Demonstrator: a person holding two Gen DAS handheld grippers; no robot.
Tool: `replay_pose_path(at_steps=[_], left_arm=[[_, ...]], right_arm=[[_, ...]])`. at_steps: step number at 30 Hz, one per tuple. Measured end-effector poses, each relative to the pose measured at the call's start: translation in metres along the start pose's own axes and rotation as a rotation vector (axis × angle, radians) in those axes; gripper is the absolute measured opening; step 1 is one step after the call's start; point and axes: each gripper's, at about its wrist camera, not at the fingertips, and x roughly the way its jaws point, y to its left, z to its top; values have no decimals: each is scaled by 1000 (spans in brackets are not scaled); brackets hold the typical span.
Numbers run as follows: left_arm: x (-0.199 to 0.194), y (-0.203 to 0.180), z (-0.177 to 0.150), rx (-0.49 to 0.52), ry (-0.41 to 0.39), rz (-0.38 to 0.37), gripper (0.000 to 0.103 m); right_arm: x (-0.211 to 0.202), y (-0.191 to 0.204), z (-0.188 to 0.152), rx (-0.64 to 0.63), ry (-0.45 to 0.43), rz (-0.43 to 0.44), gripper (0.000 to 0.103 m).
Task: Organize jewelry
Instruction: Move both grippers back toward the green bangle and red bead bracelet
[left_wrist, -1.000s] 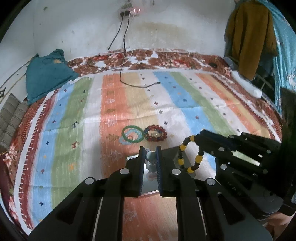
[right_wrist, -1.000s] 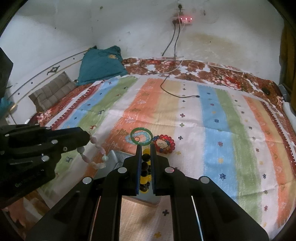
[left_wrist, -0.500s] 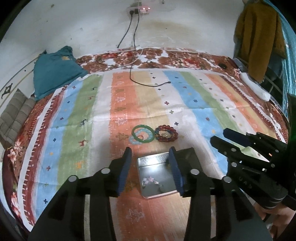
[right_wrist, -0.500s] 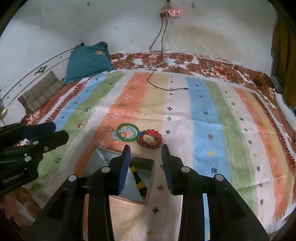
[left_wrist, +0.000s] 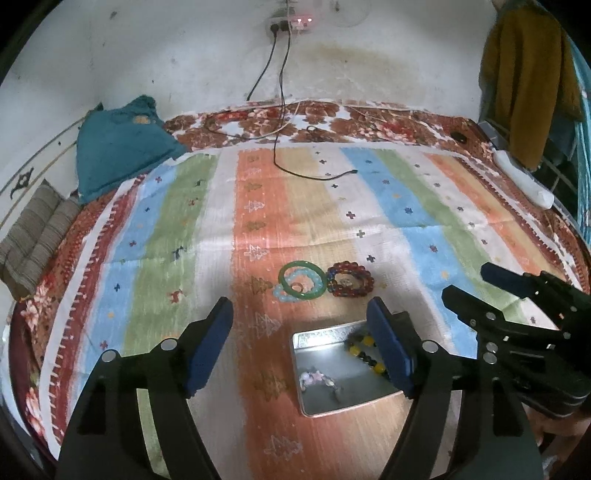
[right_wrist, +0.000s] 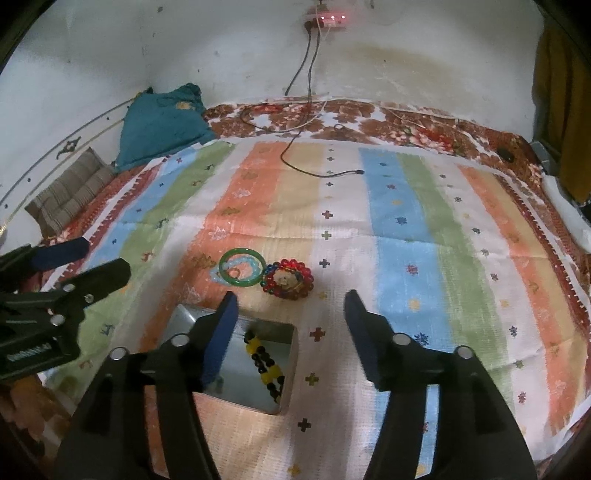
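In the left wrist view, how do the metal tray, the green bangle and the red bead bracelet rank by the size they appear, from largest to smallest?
1. Metal tray, clearly the largest, though it also lies nearest the camera.
2. Green bangle and red bead bracelet: they look about alike, side by side on the mat, so I do not rank them.

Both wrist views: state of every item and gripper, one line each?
left gripper: jaws opening, nothing between
right gripper: jaws opening, nothing between
metal tin: open, lidless
yellow-black bracelet: in tin
pale bead bracelet: in tin
green bangle: on mat
red bead bracelet: on mat
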Motion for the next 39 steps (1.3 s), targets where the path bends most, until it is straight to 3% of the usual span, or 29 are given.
replay_pose_path(at_steps=[6,14,16,18,19,24,39], left_arm=[[6,2,4,-11,-22,7,85],[24,8,11,-36,18,11,85],[29,9,12,-36,29,10,85],[33,9,14,-29,39,17,89],[35,9,15,-23,43,27,91],[50,17,22,-31,102,33,97],[93,29,38,-35,174,57,97]], right_arm=[[4,-1,2,-3,3,-11,71],[15,-1,6,-12,33,-15,71],[19,-1,8,-18,36,-17,74],[24,-2,11,-23,48,-16,87],[27,-3,13,-23,58,-18,88],[35,-6,17,-19,79,-30,89],[71,-15,30,-8,158,-26,89]])
